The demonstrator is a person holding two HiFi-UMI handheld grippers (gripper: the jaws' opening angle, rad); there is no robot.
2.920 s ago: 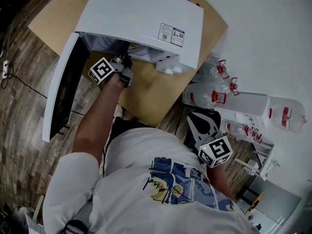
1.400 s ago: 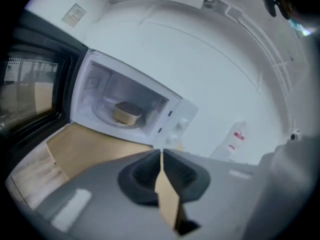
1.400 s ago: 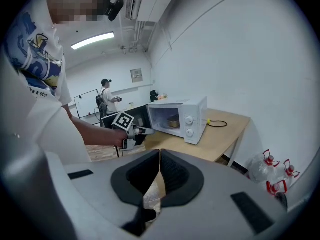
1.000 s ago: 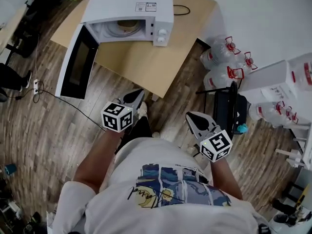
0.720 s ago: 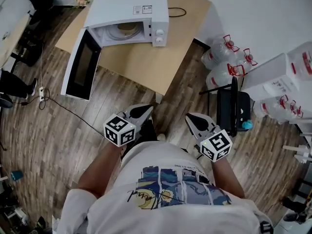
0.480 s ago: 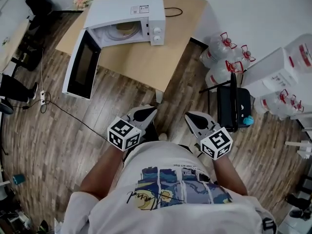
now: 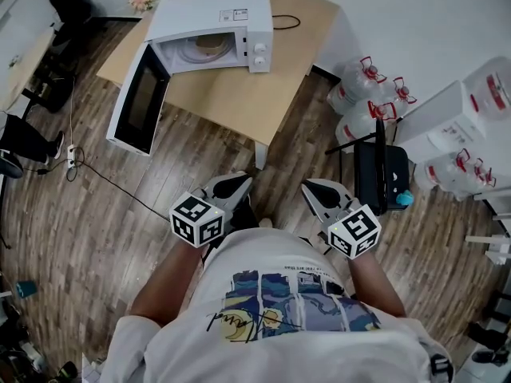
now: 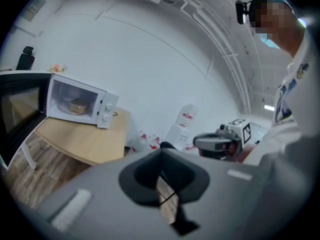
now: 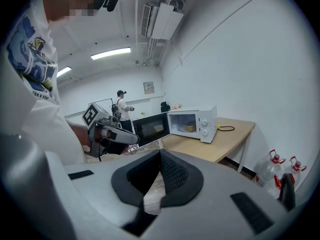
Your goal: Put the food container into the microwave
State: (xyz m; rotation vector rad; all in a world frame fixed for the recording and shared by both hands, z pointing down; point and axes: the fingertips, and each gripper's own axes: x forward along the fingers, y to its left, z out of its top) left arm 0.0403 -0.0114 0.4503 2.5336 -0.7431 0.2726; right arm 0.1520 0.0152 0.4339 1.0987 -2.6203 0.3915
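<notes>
**Ahead of your jaws:** a white microwave (image 7: 211, 6) with a black-windowed door (image 7: 140, 98) and a tan food container (image 7: 210, 45) inside, on a pale wood-toned table (image 7: 239, 94).

**Below the jaws:** the floor (image 7: 96, 238) shows a grey-brown plank pattern.

**Grippers:** your left gripper (image 7: 238, 183) and right gripper (image 7: 313, 188) are grey with black jaws. Their cubes (image 7: 197, 219) are white with black square markers.

**Right of the right jaws:** clear water bottles (image 7: 359, 94) with red caps, and a black chair (image 7: 382, 178).

**Your shirt** (image 7: 287, 294): white with a blue-and-yellow print.
</notes>
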